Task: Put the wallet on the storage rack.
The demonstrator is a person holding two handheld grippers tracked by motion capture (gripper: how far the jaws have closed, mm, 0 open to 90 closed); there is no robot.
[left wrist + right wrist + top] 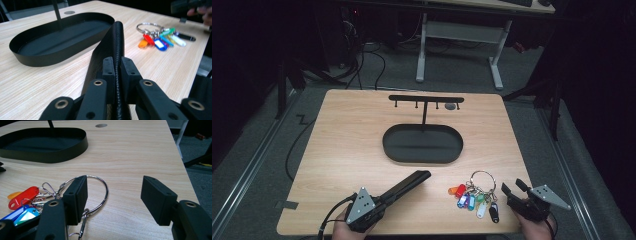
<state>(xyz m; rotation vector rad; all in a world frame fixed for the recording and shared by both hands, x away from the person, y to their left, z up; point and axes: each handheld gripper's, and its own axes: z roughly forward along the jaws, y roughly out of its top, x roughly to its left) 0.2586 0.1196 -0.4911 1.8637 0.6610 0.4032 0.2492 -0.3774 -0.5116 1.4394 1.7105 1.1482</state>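
Observation:
A long flat black leather case with a stitched edge lies slanted over the near left of the table, pointing toward the tray. My left gripper is shut on its near end, and in the left gripper view the pads press the case from both sides. A bunch of coloured key tags on a metal ring lies at the near right. My right gripper stands open just right of it. In the right gripper view its left jaw overlaps the ring and nothing is between its jaws.
A black oval tray sits mid-table, with a thin post rising from it to a hooked crossbar. A grey round grommet is set in the tabletop behind it. The table's near edge runs just under both hands, and a desk frame stands beyond.

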